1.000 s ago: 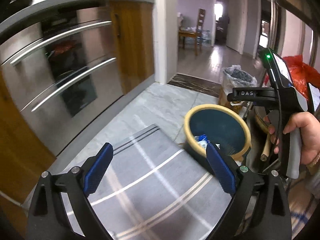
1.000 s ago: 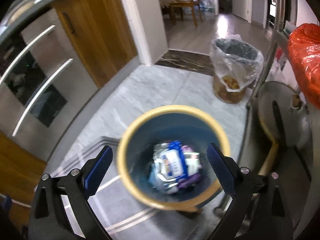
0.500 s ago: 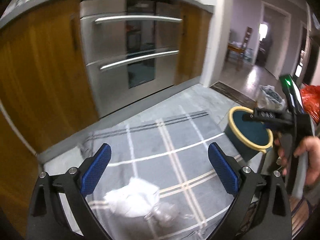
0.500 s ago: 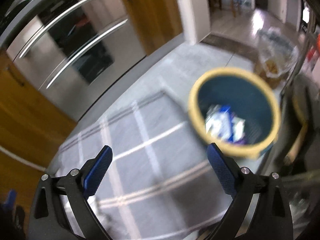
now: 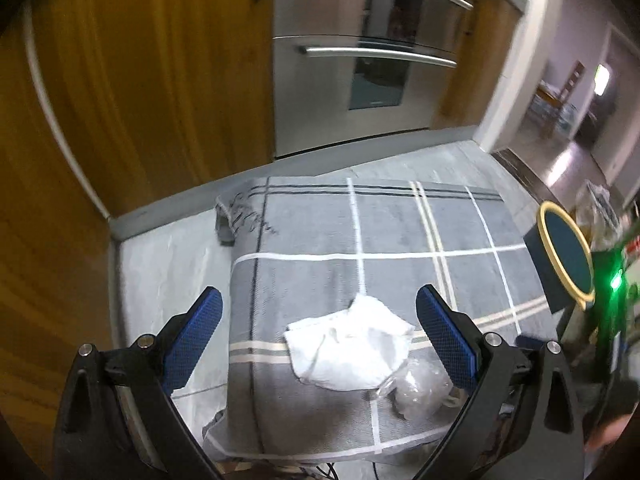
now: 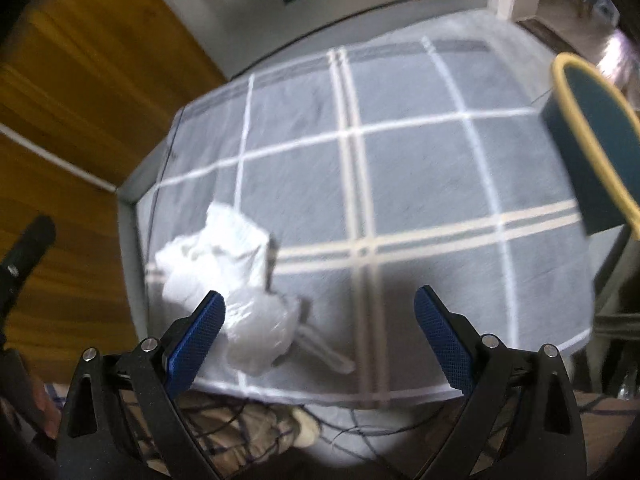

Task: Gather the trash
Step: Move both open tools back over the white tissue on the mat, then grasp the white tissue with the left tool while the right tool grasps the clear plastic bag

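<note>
A crumpled white paper [image 5: 348, 344] lies on a grey checked rug [image 5: 400, 232], with a crumpled clear plastic wrapper [image 5: 416, 392] touching its near right side. Both show in the right wrist view, the paper [image 6: 216, 252] and the wrapper [image 6: 264, 332], at lower left. My left gripper [image 5: 320, 332] is open and empty, above the paper. My right gripper [image 6: 320, 332] is open and empty, to the right of the wrapper. A dark teal bin with a yellow rim [image 5: 564, 252] stands at the rug's right edge, also seen in the right wrist view [image 6: 592, 136].
Wooden cabinet doors [image 5: 140, 80] and a steel oven front [image 5: 360, 60] line the far side of the rug. A doorway [image 5: 576, 112] opens at far right. A clear stick [image 6: 324, 348] lies by the wrapper. The rug's left corner [image 5: 228, 216] is folded up.
Both grippers have swung left and down, away from the bin toward the rug's near left. The paper and wrapper now sit between the left fingers; the bin has slid to the right edge.
</note>
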The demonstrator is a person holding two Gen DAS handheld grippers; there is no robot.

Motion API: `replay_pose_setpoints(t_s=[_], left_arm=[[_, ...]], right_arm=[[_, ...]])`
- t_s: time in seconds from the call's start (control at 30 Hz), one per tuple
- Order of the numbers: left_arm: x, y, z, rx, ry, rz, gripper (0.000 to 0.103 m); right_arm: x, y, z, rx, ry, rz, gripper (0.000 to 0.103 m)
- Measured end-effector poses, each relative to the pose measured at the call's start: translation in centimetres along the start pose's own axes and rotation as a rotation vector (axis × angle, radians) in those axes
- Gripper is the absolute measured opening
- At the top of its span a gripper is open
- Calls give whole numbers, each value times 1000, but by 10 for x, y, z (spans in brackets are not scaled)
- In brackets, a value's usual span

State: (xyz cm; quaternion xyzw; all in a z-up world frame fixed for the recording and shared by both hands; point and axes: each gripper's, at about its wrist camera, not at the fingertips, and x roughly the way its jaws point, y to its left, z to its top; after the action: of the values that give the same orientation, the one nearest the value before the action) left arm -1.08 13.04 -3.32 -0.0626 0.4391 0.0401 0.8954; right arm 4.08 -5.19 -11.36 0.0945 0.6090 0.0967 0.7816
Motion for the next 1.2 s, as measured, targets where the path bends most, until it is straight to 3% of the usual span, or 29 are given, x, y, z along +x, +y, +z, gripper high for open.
replay_pose_setpoints(t_s=[0.1,0.17,0.3,0.33,0.43,0.57,0.9,1.2], left_arm=[[0,2,0,-5,2,8,96],[1,-1,-1,6,8,10,96],[3,-6,-2,33,16,12,96],[3,-8,-2,41,17,14,96],[5,-12,-4,60,24,17,96],[10,-14,-4,68,48,20,96],[41,-19,-13,81,154,39,96],[74,-37,-29,106,264,-18,94]], right_arm=[[13,9,-7,-20,47,15,86],[22,15,-10,-47,77,10,72],[41,21,-18,-72,140,14,56],[43,22,-19,-78,150,21,47],[42,28,-16,-127,121,29,21],[39,25,-15,-139,105,4,8],[17,-4,2,-47,10,-31,4],[-9,-32,20,28,-110,-91,4]])
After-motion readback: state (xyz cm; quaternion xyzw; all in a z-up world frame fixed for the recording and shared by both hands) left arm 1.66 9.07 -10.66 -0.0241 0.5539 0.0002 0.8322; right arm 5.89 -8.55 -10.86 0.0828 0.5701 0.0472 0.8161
